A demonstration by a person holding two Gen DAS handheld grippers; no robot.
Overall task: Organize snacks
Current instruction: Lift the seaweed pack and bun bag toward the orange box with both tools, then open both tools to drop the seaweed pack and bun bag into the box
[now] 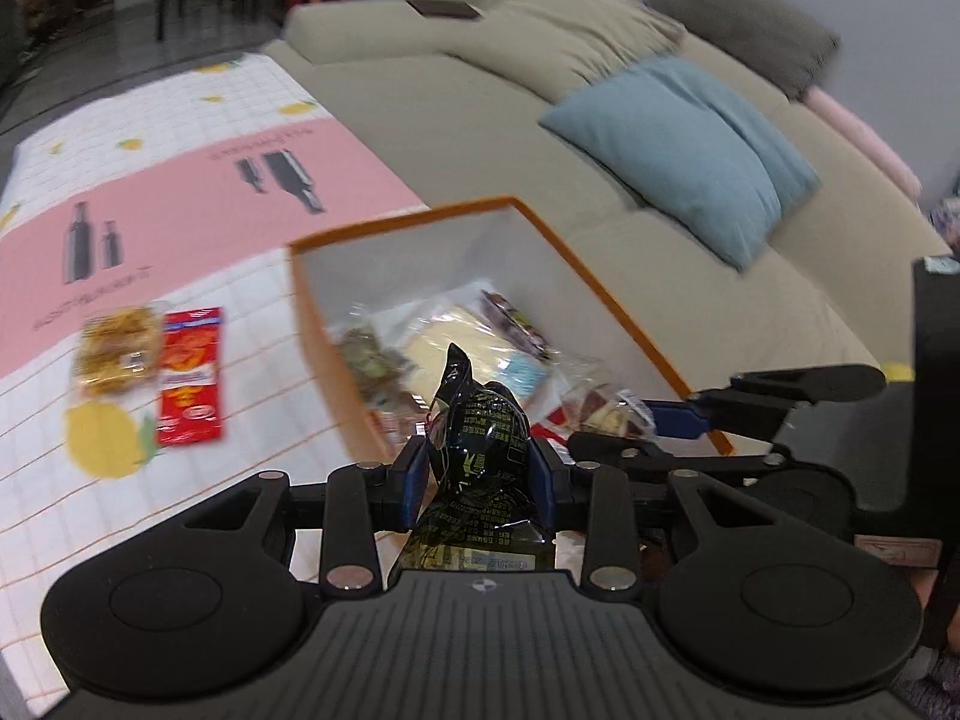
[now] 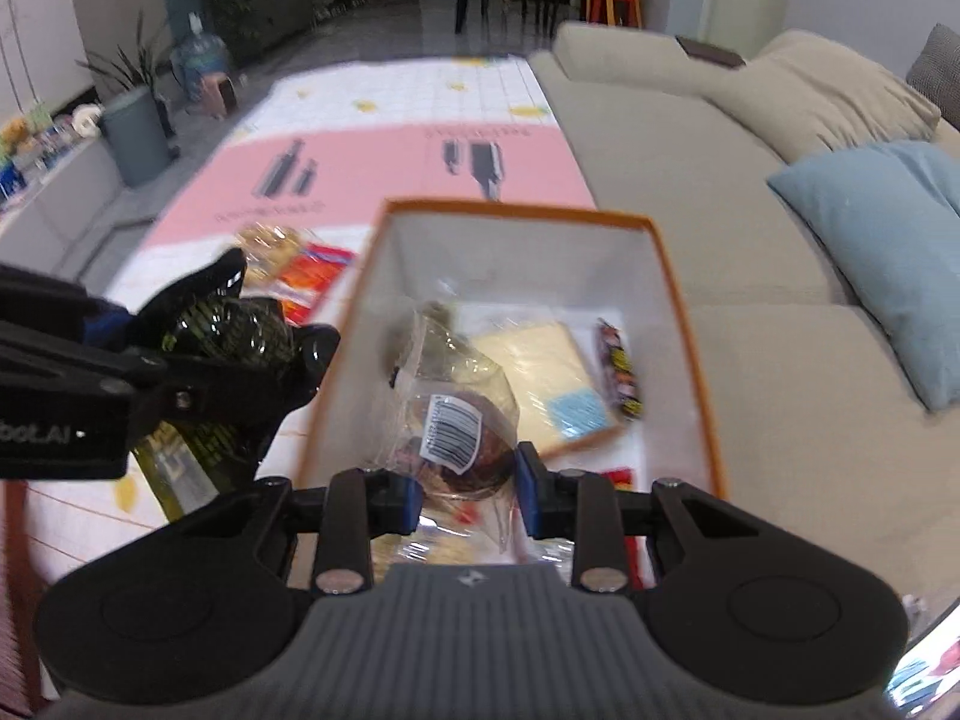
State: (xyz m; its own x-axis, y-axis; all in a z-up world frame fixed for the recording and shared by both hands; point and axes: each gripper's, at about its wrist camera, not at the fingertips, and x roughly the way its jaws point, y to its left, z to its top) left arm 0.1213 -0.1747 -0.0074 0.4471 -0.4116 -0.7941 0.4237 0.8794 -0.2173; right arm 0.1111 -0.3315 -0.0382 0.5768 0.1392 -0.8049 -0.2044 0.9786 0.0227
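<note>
**A:** Left wrist view first. What am I holding?

**B:** Your left gripper (image 1: 479,471) has its blue fingers (image 1: 414,474) pinching a black crinkly packet (image 1: 480,444). Its long axis runs straight out along the fingers, the twisted tip pointing toward the orange-rimmed box (image 1: 606,294). Two more snacks, a red packet (image 1: 191,373) and a bag of golden crisps (image 1: 117,348), lie flat on the tablecloth (image 1: 198,492), left of the box and apart from it.

**A:** My worry there?

**B:** The grip sits on the packet's puffy waist. I'd judge it could slither out if it brushes the rim, since foil gives little purchase.

**A:** Now the right wrist view.

**B:** Your right gripper (image 2: 469,483) hangs over the box's near end, fingers (image 2: 531,492) closed on a clear wrapped pastry (image 2: 456,426), barcode label up. Its length looks to run away from the fingers toward the far wall, though the wrapper is blurred. The left gripper (image 2: 210,354) with the black packet (image 2: 225,330) is just outside the box's left wall (image 2: 336,372).

**A:** Risk?

**B:** Both tools crowd the same end. I think they could knock together, or loose film could snag on the snacks already inside.
</note>
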